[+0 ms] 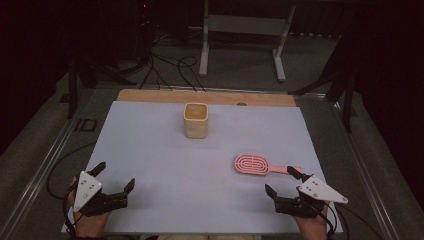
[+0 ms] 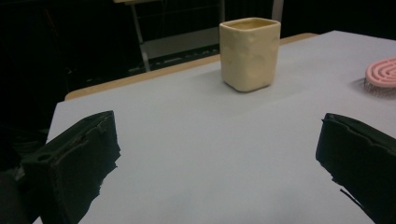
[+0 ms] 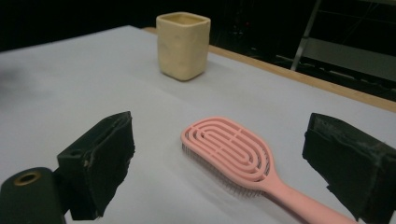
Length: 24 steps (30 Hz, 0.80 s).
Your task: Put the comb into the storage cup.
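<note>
A cream square cup [image 1: 195,120] stands upright toward the far middle of the white sheet [image 1: 165,165]. To the right and nearer lies a pink hairbrush [image 1: 257,165], bristles down, handle toward the right. My right gripper [image 1: 280,180] is open just behind the brush handle. In the right gripper view the brush [image 3: 231,154] lies low between the wide jaws of my right gripper [image 3: 224,156], untouched, with the cup [image 3: 183,44] beyond. My left gripper [image 1: 116,175] rests open at the near left with nothing in it. My left gripper [image 2: 217,144] faces the cup [image 2: 250,53] and the brush head [image 2: 382,74].
The sheet covers a wooden table whose bare far edge [image 1: 200,96] shows behind the cup. A white metal stand [image 1: 205,50] and floor cables [image 1: 170,70] lie beyond the table. Dark stand legs flank both sides.
</note>
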Each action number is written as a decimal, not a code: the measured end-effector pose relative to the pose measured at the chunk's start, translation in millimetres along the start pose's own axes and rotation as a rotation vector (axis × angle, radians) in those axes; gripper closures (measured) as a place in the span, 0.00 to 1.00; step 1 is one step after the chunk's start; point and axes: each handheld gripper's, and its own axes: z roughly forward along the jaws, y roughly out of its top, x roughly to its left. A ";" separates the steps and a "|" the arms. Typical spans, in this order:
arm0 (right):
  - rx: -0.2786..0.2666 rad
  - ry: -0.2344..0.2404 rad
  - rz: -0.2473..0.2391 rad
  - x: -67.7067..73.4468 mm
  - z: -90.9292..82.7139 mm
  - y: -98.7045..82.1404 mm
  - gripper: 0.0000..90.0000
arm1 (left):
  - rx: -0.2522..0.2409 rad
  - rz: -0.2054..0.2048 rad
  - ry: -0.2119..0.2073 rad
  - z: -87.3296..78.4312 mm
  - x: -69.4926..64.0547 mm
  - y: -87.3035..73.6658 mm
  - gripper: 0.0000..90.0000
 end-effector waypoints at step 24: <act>0.051 -0.071 0.006 -48.0 3.7 32.3 0.10 | -0.003 0.011 0.040 0.3 -3.5 -2.6 0.00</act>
